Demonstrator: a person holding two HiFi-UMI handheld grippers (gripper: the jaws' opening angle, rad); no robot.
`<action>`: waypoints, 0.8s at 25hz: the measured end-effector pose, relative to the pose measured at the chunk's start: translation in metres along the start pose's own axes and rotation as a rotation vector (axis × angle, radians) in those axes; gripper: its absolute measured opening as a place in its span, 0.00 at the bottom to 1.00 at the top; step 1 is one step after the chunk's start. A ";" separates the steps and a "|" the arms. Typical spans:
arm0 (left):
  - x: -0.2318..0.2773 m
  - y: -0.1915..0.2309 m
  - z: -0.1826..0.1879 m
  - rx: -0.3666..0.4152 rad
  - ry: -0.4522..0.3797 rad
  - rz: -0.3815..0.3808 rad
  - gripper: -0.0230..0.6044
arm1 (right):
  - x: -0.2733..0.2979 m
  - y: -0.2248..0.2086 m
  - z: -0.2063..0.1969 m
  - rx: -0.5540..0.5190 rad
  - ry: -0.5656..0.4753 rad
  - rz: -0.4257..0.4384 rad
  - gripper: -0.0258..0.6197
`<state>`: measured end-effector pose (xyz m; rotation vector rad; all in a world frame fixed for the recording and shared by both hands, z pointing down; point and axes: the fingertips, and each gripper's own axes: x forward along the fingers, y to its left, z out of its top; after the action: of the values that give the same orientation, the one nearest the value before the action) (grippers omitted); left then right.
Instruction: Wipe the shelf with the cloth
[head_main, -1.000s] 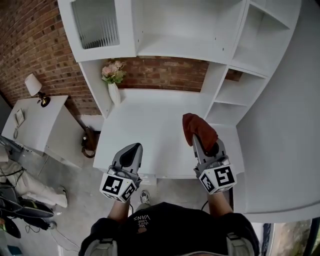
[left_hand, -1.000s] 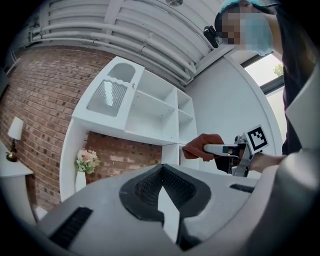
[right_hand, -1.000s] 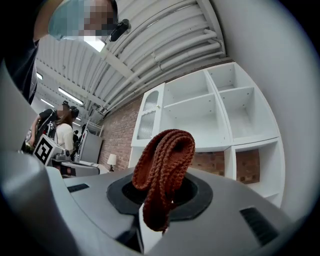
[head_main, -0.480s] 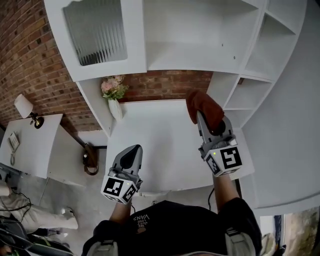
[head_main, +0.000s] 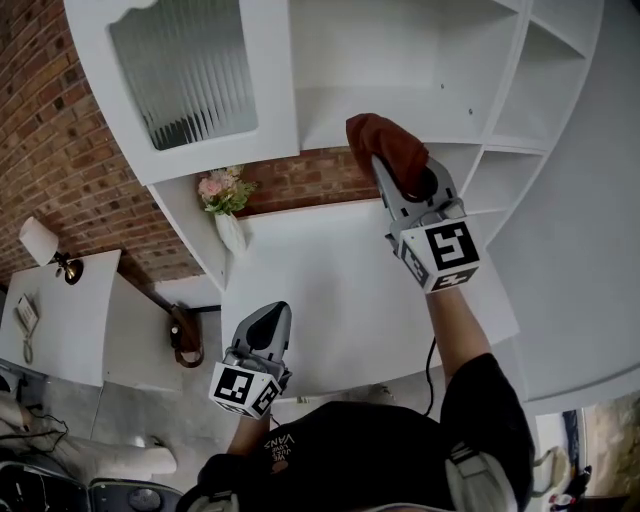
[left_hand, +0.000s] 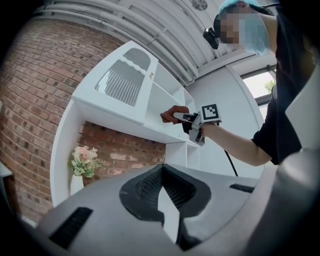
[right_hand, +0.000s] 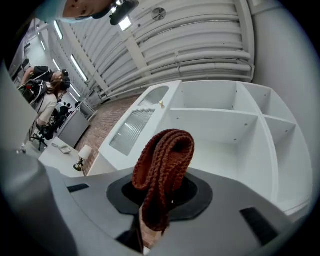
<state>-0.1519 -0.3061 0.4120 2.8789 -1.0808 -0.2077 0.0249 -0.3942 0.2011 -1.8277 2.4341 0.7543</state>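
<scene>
1. The right gripper (head_main: 384, 168) is raised at about 1 o'clock in the head view. Its jaws are clamped on a rust-brown knitted cloth (head_main: 383, 143).
2. In the right gripper view the cloth (right_hand: 163, 165) stands up out of the closed jaws of the right gripper (right_hand: 150, 222) as a folded loop, with its top curling over toward 1 o'clock.
3. The cloth sits at the front edge of the white shelf (head_main: 420, 112), the open compartment just right of the ribbed glass door (head_main: 185, 65). The left gripper view shows the cloth (left_hand: 170, 115) just above the shelf (left_hand: 150, 131) board's lip. Whether the two touch cannot be made out.
4. The left gripper (head_main: 268, 322) hangs low at about 7 o'clock in the head view, over the near edge of the white desk top (head_main: 320, 270), well apart from the cloth.
5. In its own view the left gripper (left_hand: 167, 220) has its jaws together and nothing between them.
6. A white vase of pink flowers (head_main: 226, 205) stands at the desk's back corner, at 11 o'clock from the left gripper, against the brick wall (head_main: 60, 130).
</scene>
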 end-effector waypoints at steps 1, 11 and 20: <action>0.000 0.001 -0.002 -0.006 0.004 0.002 0.05 | 0.010 -0.002 0.001 -0.009 0.008 0.006 0.18; 0.018 0.005 -0.003 -0.015 -0.017 0.052 0.05 | 0.108 -0.037 0.010 -0.080 0.131 0.093 0.19; 0.044 0.001 -0.004 -0.018 -0.039 0.139 0.05 | 0.185 -0.063 -0.009 -0.078 0.293 0.201 0.19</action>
<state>-0.1191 -0.3364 0.4113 2.7807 -1.2736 -0.2659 0.0257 -0.5773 0.1331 -1.8577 2.8451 0.6363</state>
